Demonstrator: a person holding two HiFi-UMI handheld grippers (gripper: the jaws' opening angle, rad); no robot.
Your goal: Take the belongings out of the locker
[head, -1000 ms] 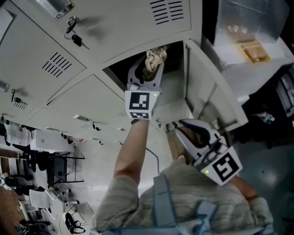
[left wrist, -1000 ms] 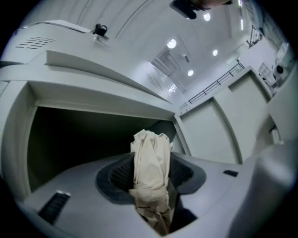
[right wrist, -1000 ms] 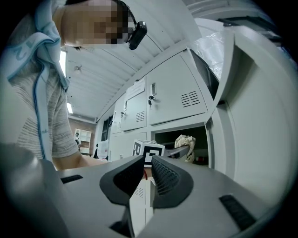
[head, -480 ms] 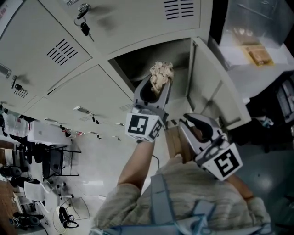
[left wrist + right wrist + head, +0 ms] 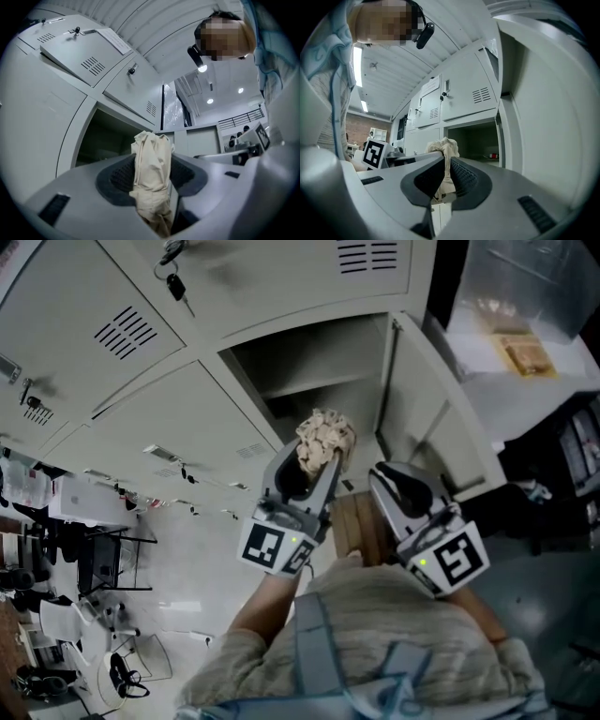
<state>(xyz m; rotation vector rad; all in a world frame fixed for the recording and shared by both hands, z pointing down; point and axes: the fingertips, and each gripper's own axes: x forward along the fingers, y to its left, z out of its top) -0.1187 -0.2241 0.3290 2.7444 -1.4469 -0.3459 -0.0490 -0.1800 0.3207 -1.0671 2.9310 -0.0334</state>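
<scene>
A crumpled cream cloth (image 5: 326,435) sticks up from between the jaws of my left gripper (image 5: 312,457), which is shut on it. The cloth is outside and below the open locker compartment (image 5: 309,362). In the left gripper view the cloth (image 5: 151,173) is pinched between the dark pads, with the locker opening (image 5: 112,140) behind it. My right gripper (image 5: 392,482) hangs beside the left one, just below the locker door (image 5: 431,418); its jaws are shut with nothing in them. From the right gripper (image 5: 443,176) the cloth (image 5: 443,147) shows beyond the pads.
A small red thing (image 5: 492,154) lies on the shelf inside the open locker. Keys (image 5: 173,282) hang from the locker above. Closed locker doors (image 5: 141,409) fill the left. A shelf with a yellow packet (image 5: 525,352) stands to the right.
My left gripper has drawn the cloth out of the locker compartment and down toward the person. The right gripper has hardly moved.
</scene>
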